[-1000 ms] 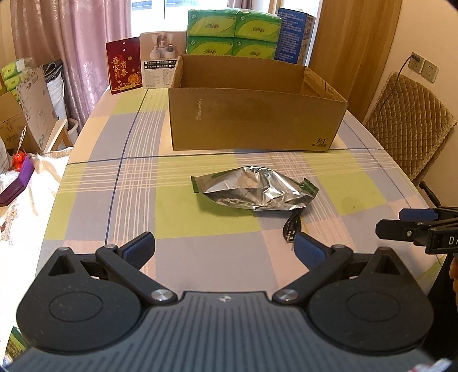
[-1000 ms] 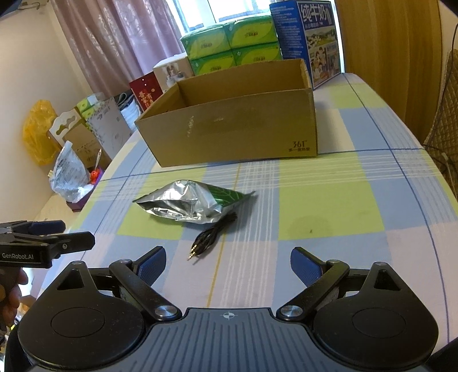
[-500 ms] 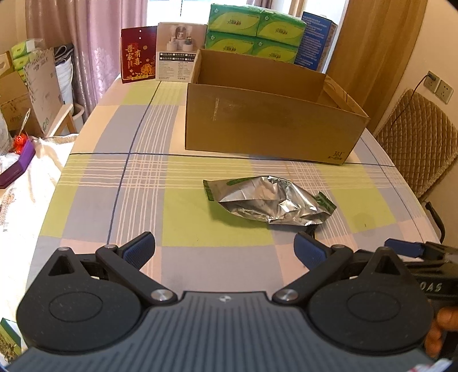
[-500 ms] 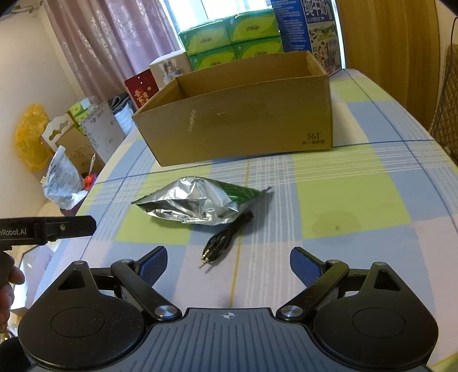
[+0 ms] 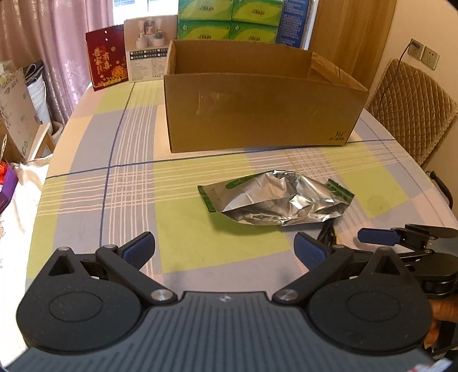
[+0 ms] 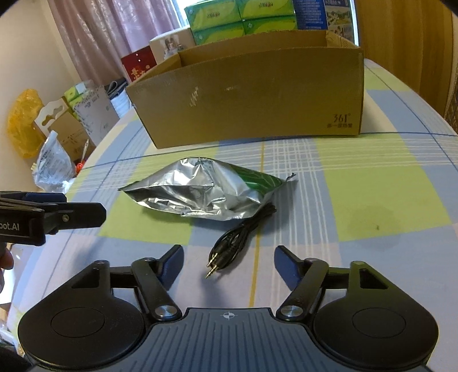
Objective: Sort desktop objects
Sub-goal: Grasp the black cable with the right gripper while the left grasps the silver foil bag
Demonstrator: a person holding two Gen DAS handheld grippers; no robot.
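Both tongs are spread wide and hold nothing. The right gripper (image 6: 228, 264) hovers with the cable (image 6: 240, 237) plugs between its fingers, untouched. The left gripper (image 5: 224, 249) faces the foil bag (image 5: 274, 197) at 1 o'clock; the box (image 5: 257, 114) stands at 12.

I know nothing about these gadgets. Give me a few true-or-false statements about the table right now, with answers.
1. The foil bag lies inside the cardboard box. False: it lies on the tablecloth in front of the box.
2. The right claw is open and holds nothing. True.
3. The black audio cable runs partly under the foil bag. True.
4. The left claw is shut on the cable. False: it is open and empty.
5. Green tissue packs stand behind the box. True.
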